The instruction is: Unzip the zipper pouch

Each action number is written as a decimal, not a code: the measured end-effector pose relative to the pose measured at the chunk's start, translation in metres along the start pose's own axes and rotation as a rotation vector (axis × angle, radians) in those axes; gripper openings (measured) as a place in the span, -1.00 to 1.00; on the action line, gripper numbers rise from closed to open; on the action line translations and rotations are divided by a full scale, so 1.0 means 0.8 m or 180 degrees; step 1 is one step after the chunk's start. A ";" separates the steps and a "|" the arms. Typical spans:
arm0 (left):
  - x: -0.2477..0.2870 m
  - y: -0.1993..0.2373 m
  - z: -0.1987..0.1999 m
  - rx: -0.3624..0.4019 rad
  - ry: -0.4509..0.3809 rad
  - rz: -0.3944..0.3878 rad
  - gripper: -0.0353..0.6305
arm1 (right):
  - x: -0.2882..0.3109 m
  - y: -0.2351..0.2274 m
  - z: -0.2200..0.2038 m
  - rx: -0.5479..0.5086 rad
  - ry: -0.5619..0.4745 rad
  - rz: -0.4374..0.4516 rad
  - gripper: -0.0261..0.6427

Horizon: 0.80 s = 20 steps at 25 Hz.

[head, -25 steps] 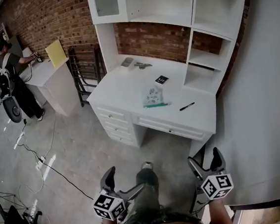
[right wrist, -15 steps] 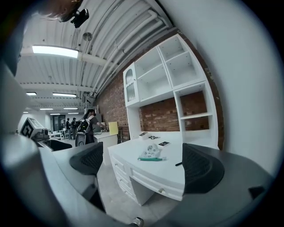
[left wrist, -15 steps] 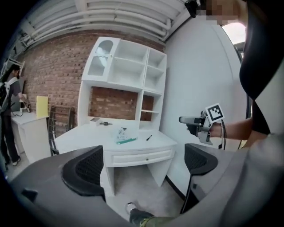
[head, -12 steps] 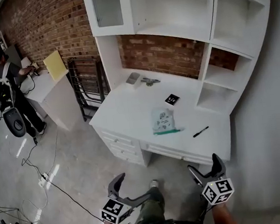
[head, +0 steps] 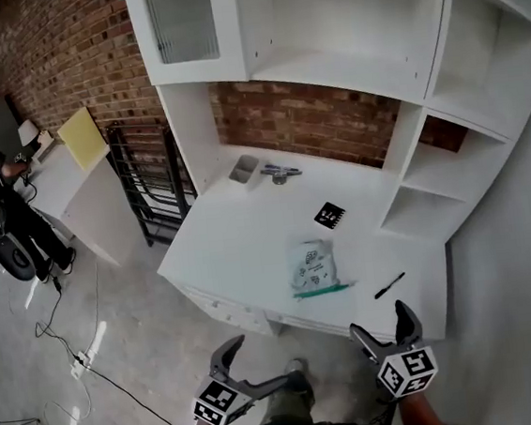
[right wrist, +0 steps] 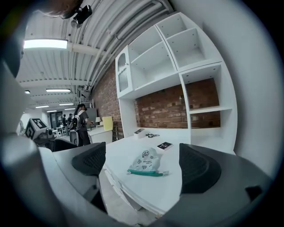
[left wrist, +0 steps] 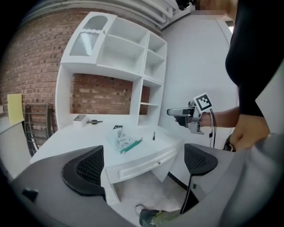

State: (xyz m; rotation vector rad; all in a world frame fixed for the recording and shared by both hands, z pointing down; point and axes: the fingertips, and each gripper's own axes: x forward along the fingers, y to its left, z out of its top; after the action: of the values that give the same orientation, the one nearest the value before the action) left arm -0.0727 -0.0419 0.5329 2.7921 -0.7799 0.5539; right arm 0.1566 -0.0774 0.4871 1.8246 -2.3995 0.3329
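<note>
Zipper pouch (head: 311,266) near pen (head: 389,285), head view

Left tool (head: 262,363) agape; right tool (head: 382,322) empty, closing

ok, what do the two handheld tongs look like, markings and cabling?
The grey two-jaw left tongs and right tongs share curved dark-grey jaws lined with black mesh pads. Each carries a white cube with black square markers. A thin black cable hangs from the right tongs; that forearm is unsleeved. The right jaws have just been closing slightly, nothing between them.
</note>
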 end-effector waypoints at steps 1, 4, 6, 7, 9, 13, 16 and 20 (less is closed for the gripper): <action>0.009 0.010 0.001 0.0035 0.0042 -0.0027 0.81 | 0.012 -0.002 0.002 -0.0020 0.0019 0.0001 0.62; 0.040 0.036 0.001 0.0249 0.0212 -0.0145 0.80 | 0.046 -0.012 0.010 -0.0066 0.0052 -0.0017 0.61; 0.064 0.050 -0.001 0.0279 0.0271 -0.0242 0.71 | 0.066 -0.022 0.016 -0.0072 0.0060 -0.0045 0.59; 0.075 0.058 -0.002 0.0223 0.0275 -0.0300 0.70 | 0.075 -0.026 0.018 -0.0073 0.0062 -0.0063 0.59; 0.097 0.075 0.000 0.0094 0.0244 -0.0416 0.69 | 0.094 -0.035 0.023 -0.0079 0.0069 -0.0093 0.58; 0.139 0.102 -0.003 0.0272 0.0376 -0.0658 0.61 | 0.128 -0.050 0.025 -0.0100 0.0103 -0.0139 0.57; 0.167 0.114 -0.019 0.0518 0.0615 -0.0879 0.52 | 0.148 -0.060 0.025 -0.0071 0.0104 -0.0207 0.56; 0.210 0.138 -0.022 0.0723 0.0735 -0.1009 0.46 | 0.166 -0.067 0.029 -0.0037 0.0081 -0.0222 0.54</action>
State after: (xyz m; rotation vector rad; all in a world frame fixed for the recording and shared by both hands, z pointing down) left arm -0.0040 -0.2076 0.6256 2.8950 -0.2336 0.9296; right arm 0.1728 -0.2214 0.4992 1.8820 -2.3100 0.3326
